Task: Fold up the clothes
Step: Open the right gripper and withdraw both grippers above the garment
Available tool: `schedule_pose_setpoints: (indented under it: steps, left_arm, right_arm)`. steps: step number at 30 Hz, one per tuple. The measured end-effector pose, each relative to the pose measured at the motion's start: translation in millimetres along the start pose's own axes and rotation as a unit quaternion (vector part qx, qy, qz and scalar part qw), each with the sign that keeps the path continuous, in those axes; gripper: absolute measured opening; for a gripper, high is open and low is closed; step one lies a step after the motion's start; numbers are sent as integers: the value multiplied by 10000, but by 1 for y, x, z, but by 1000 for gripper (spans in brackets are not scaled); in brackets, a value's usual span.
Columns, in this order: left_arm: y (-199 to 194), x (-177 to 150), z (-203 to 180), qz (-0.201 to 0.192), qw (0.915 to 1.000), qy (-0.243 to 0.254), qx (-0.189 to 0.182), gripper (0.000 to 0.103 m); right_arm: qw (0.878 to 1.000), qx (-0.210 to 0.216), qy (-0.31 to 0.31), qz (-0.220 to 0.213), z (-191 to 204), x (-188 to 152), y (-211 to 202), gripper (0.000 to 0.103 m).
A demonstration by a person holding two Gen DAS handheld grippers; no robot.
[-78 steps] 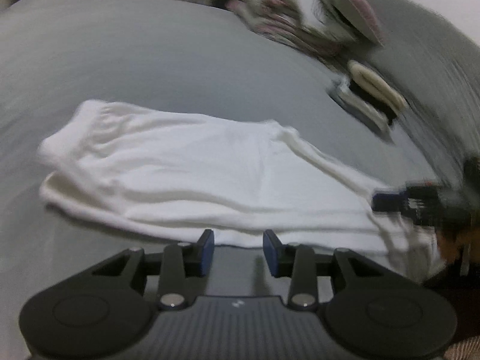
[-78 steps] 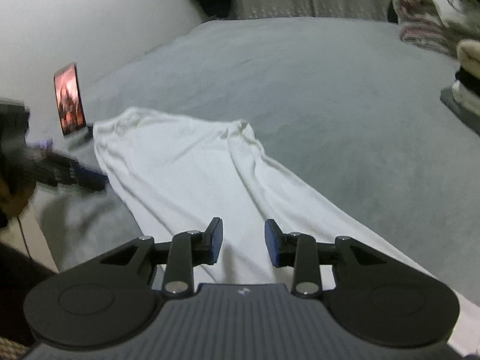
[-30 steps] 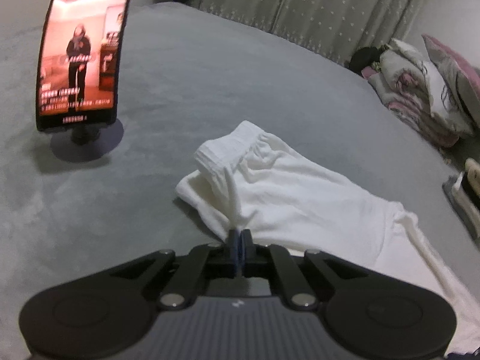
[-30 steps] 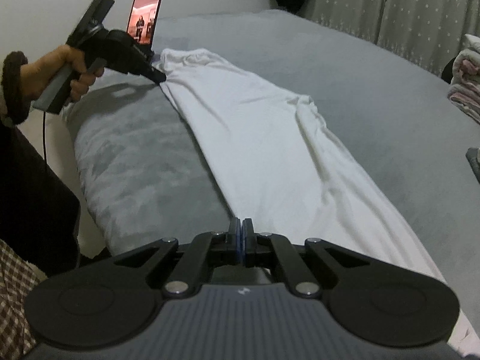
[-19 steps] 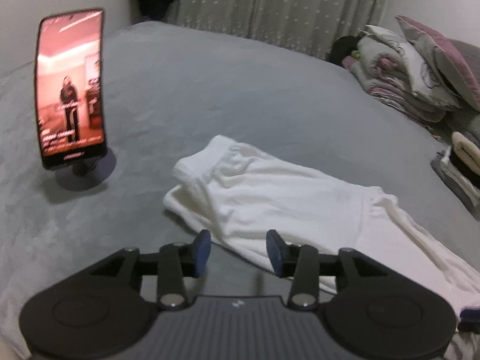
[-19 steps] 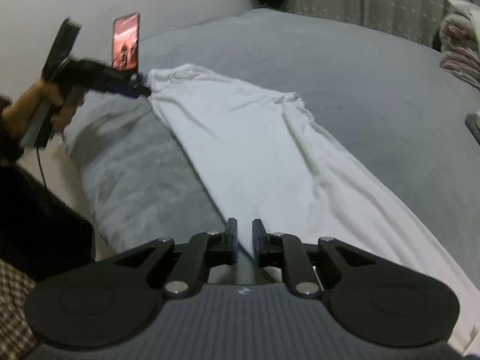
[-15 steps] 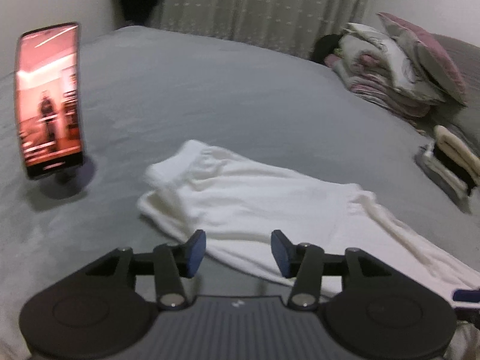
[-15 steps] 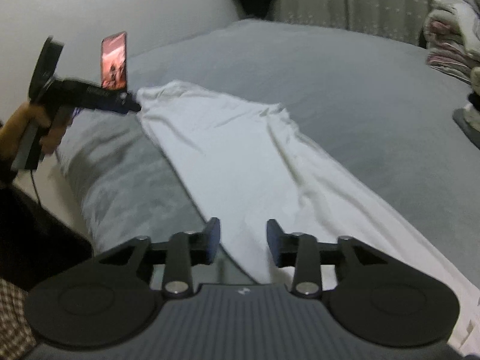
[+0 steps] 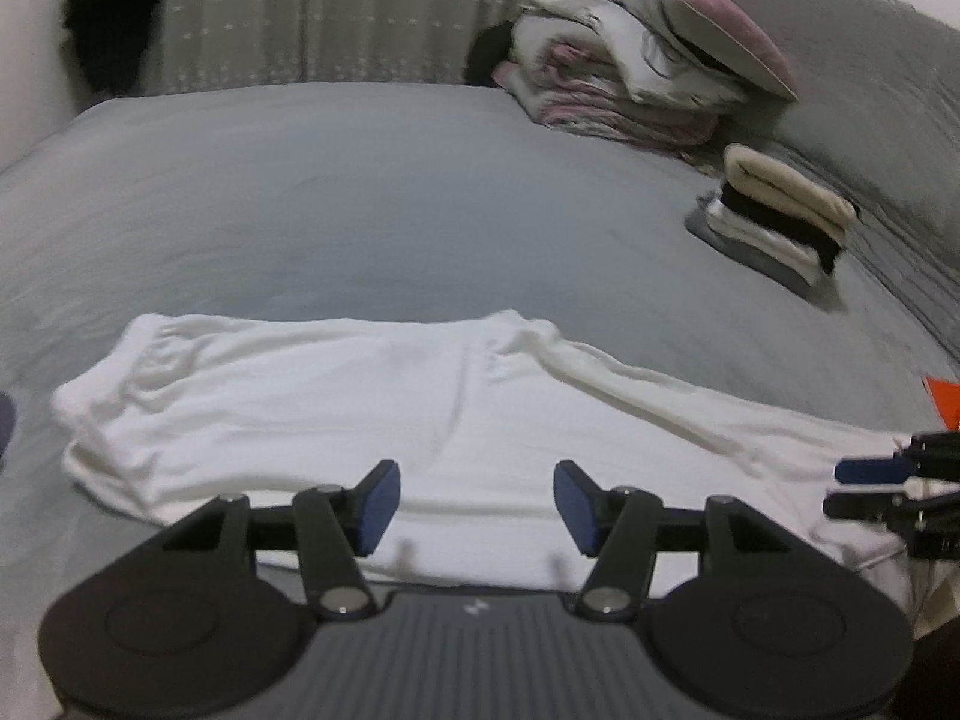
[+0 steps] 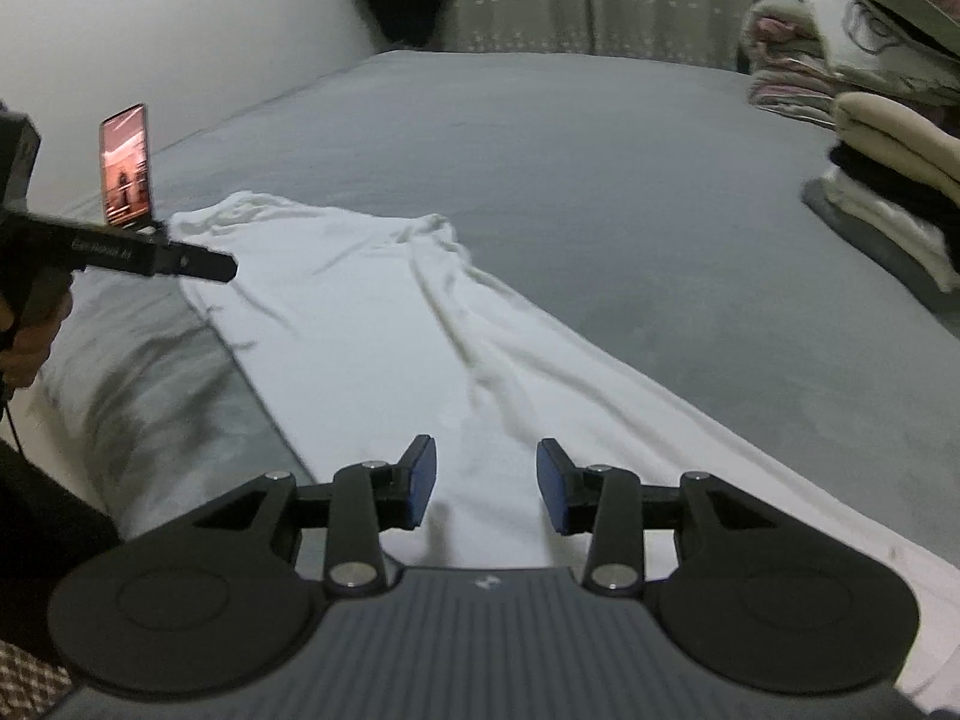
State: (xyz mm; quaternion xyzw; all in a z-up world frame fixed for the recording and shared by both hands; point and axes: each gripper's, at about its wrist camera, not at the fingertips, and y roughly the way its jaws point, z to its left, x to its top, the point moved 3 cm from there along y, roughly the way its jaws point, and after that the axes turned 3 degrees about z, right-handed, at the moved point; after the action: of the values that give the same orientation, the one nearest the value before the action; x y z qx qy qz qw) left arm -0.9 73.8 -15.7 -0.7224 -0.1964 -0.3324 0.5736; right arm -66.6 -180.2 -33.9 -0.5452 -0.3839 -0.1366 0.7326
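Releasing is the event to log: both tools, pinched tight on cloth a second ago, now let go.

Left wrist view: left tool [image 9: 474, 495] has its jaws spread and still opening, nothing between the pads; they hang just above the near hem. A second ago this tool was pressed together on the waistband corner beside the phone; now it faces the middle of the white trousers [image 9: 360, 414], so I have swung it along the garment. The trousers lie flat on the grey bed [image 9: 360, 192], folded lengthwise, waistband to the left, legs running right. The right tool [image 9: 870, 489] shows at the right edge, by the leg end. Folded stack [image 9: 780, 210] and pillows [image 9: 660, 66] sit well apart at the far side.

Right wrist view: right tool [image 10: 486, 483] is likewise parted and opening, empty, hovering over the lower legs of the white trousers [image 10: 384, 324]. The left tool [image 10: 180, 261] points at the waistband edge without touching it, as far as I can tell. Phone [image 10: 126, 165] stands behind it.

Judgement: the lengthwise fold is laid and released. Next likely step is a fresh grip for a crosswise fold; the near edge sits close to the bed's side, so a careless pull could drag it off.
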Motion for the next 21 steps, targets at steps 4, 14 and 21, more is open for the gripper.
schedule_pose_setpoints:
  steps: [4,14,21]
  left_arm:
    - [11,2,-19,98,9996,267,-86,58]
    - [45,15,-60,238,9968,753,-136,58]
    - [70,28,-68,301,9969,727,-72,58]
  right_arm:
    - [9995,-190,228,-43,-19,-5,-8,42]
    - [9930,-930,716,-121,-75,-32,-40,42]
    - [9802,-1486,1278,-291,-119,-54,-70,42]
